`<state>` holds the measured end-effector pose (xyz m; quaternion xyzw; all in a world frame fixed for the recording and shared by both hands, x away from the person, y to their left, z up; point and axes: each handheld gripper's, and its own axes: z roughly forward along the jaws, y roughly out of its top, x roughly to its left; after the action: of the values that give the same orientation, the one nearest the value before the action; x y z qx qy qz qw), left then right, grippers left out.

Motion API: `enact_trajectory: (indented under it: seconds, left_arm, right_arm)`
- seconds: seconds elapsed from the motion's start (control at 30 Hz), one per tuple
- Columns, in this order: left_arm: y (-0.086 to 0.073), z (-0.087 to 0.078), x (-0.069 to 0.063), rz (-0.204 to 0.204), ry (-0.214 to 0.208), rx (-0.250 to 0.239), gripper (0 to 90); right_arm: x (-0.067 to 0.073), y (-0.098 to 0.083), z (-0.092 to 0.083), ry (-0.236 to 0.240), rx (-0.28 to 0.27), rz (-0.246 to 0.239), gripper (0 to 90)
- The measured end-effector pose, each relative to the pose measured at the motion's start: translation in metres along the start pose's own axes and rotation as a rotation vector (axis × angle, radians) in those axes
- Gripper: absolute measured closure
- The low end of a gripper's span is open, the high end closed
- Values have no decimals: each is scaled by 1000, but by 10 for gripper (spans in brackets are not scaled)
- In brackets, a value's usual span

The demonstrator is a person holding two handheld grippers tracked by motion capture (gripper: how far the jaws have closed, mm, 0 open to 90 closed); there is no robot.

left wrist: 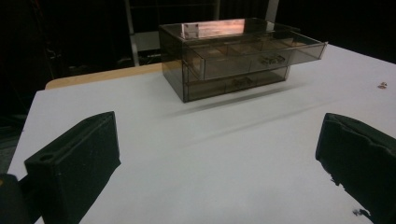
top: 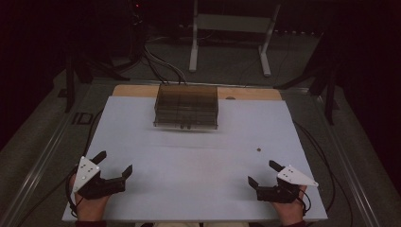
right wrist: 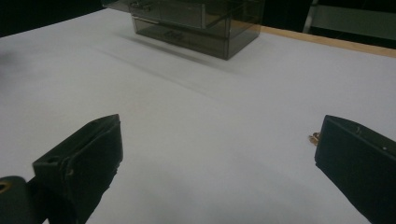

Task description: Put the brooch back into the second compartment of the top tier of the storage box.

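Near the front edge of the white table (top: 198, 189), both hands rested with their tools idle: the left gripper (top: 113, 163) had its jaws spread wide with nothing between them, and the right gripper (top: 264, 172) stood just as open and just as empty. Well apart from both, at the far end of the board, sat the smoky drawer box (top: 187, 106), its top drawer (left wrist: 261, 53) pulled out a little toward the person. A small brassy piece (top: 258, 150) lay alone on the white sheet, nearer the right gripper than anything else, forward and slightly inward of it. That looked like the thing to fetch, probably bound for the drawer. To do it well, the right hand needed a low, level approach with the jaws straddling the piece, closing gently, since something that small could skid or flip away on the smooth surface.
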<state>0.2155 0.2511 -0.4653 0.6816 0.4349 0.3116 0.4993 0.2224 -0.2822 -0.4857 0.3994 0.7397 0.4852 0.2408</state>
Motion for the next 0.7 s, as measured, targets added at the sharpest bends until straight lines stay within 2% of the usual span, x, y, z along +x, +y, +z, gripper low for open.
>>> enact_trajectory:
  seconds: [0.13,0.7]
  left_arm:
    - [0,-1,0,9,21,-6,7]
    - [-4,4,-2,29,40,19,7]
  right_arm:
    - [1,0,0,-3,0,-3,14]
    - [1,1,2,-28,12,-9,14]
